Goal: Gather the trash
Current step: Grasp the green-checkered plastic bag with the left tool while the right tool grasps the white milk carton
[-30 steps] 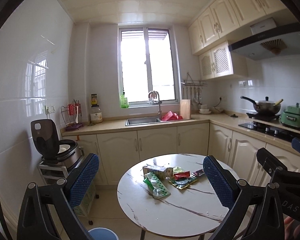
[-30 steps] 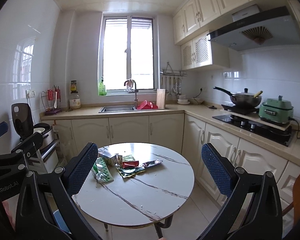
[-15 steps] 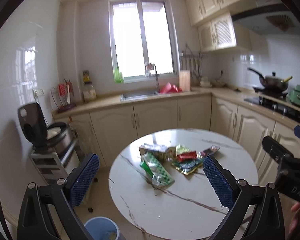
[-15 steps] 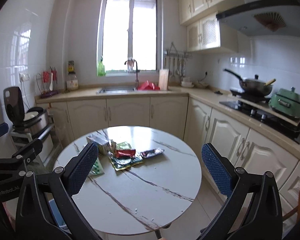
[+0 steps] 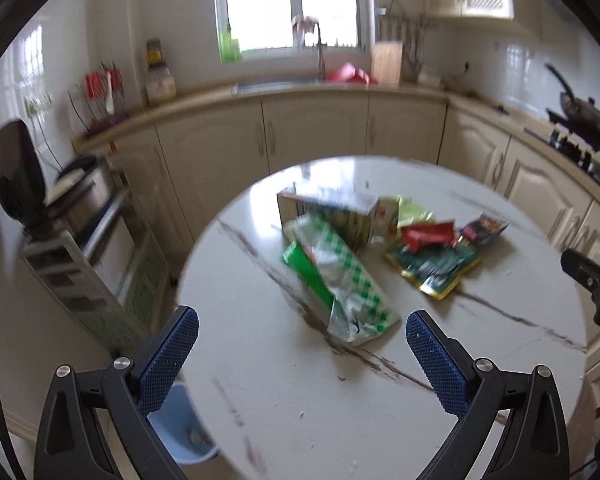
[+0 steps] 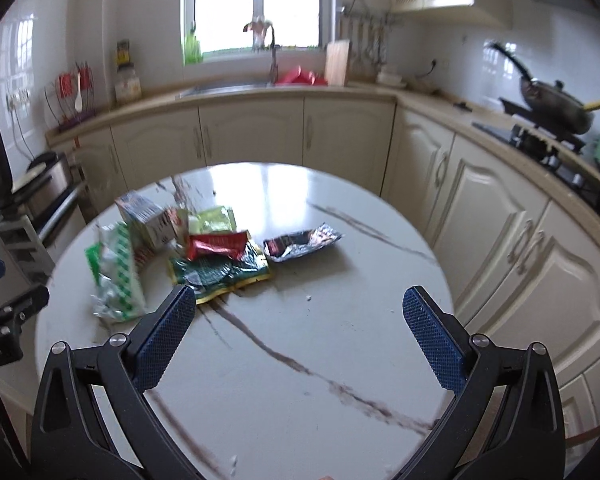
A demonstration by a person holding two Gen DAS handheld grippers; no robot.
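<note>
Left wrist view: left gripper [image 5: 300, 330] spread wide, empty, above the near edge of the round marble table [image 5: 380, 400]. Right gripper [image 6: 299, 308] likewise agape, holding nothing. Trash is bunched on the table's far-left part: green-checked wrapper [image 5: 340, 284] nearest the left gripper, carton [image 5: 324, 210] behind it, dark green pouch [image 6: 220, 272] with red wrapper [image 6: 218, 243] on top, black foil packet [image 6: 302, 242] lying apart to the right. Blue bin [image 5: 184, 428] on the floor below the table's left edge. Suggest: left takes the checked wrapper first, pinching the crumpled near end rather than the flat face. Right goes for the black packet; it's isolated. Frames are blurry, so slow down before closing.
</note>
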